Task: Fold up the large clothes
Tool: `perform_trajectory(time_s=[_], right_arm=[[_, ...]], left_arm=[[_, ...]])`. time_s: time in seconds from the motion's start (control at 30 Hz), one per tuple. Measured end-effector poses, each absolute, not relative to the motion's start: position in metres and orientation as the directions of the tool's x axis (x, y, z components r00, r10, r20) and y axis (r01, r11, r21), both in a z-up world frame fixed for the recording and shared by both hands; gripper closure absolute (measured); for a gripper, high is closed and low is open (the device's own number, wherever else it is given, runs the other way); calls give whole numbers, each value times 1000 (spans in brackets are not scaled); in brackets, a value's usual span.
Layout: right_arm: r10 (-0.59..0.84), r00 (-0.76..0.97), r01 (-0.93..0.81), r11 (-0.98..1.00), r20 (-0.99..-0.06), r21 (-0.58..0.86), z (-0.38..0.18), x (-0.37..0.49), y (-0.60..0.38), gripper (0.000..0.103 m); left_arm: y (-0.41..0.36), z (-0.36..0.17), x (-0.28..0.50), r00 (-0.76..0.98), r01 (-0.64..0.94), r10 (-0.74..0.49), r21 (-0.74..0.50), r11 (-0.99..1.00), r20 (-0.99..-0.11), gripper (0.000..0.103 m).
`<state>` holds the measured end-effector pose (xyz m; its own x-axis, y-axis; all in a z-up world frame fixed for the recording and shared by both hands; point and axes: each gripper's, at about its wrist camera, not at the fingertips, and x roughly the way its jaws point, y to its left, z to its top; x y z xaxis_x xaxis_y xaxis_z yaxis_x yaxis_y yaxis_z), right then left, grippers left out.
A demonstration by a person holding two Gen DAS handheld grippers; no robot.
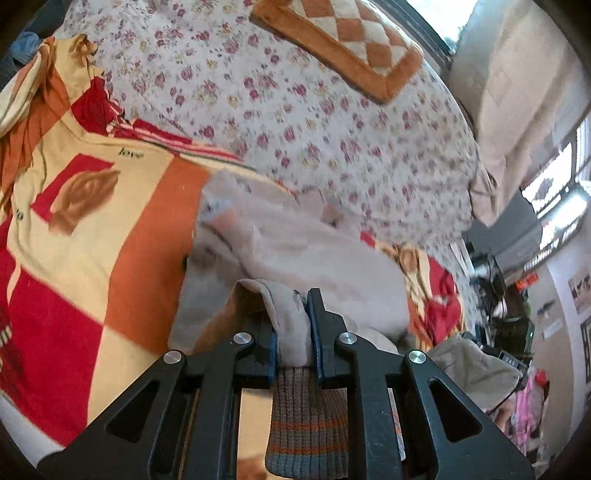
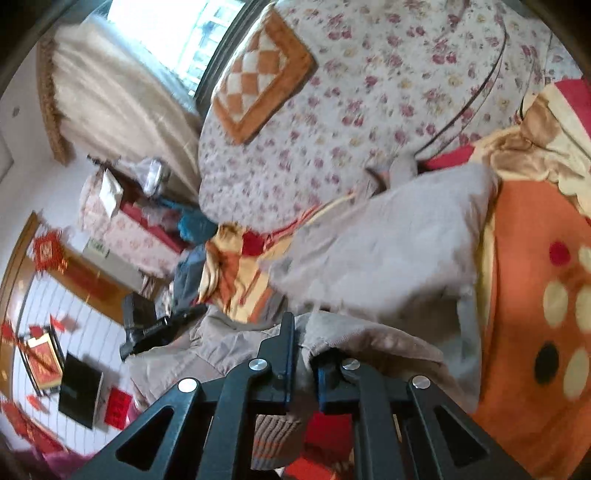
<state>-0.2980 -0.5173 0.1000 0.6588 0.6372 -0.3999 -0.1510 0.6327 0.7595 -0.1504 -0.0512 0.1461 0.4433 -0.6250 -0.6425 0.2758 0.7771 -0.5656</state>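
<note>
**A lived-in home bedroom**

Ahead of the grippers spreads a bed under a white floral-print quilt [image 1: 332,122], with an orange-and-cream checked cushion [image 2: 258,74], beige curtains [image 2: 110,96] beside a bright window [image 2: 173,33], and red paper decorations [image 2: 48,251] on the wall.

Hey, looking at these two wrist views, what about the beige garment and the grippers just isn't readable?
- Beige garment: left wrist view, motion blur smears its far edge, so its shape and type are unclear.
- Ribbed striped cuff: its lower end is cut off by the frame's bottom edge.
- Right gripper: right wrist view, bunched cloth covers one fingertip.
- Left gripper: cloth hides the pad faces.
</note>
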Motion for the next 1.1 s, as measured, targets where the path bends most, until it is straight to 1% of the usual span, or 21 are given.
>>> perform_trajectory(time_s=[0.2, 0.37, 0.5, 0.63, 0.7, 0.73, 0.77, 0.8, 0.83, 0.87, 0.9, 0.93, 1.1], right_arm=[[570, 709, -67, 640, -414, 766, 96, -245, -541, 95], [519, 719, 20, 650, -463, 760, 77, -203, -561, 96], [488, 697, 106, 655, -526, 748, 49, -168, -575, 96], [491, 680, 167, 619, -544, 767, 18, -142, -588, 96], [499, 666, 202, 594, -554, 779, 7, -136, -591, 96], [504, 667, 212, 576, -548, 789, 4, -136, -593, 96], [517, 680, 208, 545, -521, 812, 4, -140, -596, 94], [521, 687, 200, 535, -507, 821, 5, -144, -597, 90], [513, 693, 195, 543, -507, 817, 10, -149, -598, 76], [505, 696, 192, 554, -511, 810, 15, -154, -598, 69], [498, 700, 179, 571, -512, 801, 22, -161, -598, 60], [498, 698, 158, 594, -515, 789, 30, -167, -597, 60], [502, 665, 48, 710, -552, 703, 58, -198, -573, 60]], left_arm=[[-66, 152, -96, 472, 227, -593, -560, 797, -653, 90], [-90, 145, -42, 491, 181, -546, -534, 826, -679, 90], [-107, 121, -3, 488, 132, -482, -485, 865, -727, 90], [-115, 78, 33, 433, 47, -453, -483, 875, -779, 90], [-116, 62, 42, 397, 19, -465, -499, 866, -791, 87], [-115, 55, 45, 381, 5, -476, -513, 858, -793, 85], [-112, 52, 46, 377, 4, -488, -526, 851, -787, 79], [-111, 52, 46, 377, 13, -504, -540, 842, -777, 76], [-108, 55, 44, 381, 30, -523, -555, 831, -763, 63], [-104, 59, 42, 389, 41, -534, -565, 824, -751, 45], [-101, 65, 39, 401, 46, -540, -572, 819, -740, 37], [-95, 73, 35, 422, 51, -545, -581, 812, -725, 30], [-79, 109, 9, 479, 120, -555, -576, 809, -680, 30]])
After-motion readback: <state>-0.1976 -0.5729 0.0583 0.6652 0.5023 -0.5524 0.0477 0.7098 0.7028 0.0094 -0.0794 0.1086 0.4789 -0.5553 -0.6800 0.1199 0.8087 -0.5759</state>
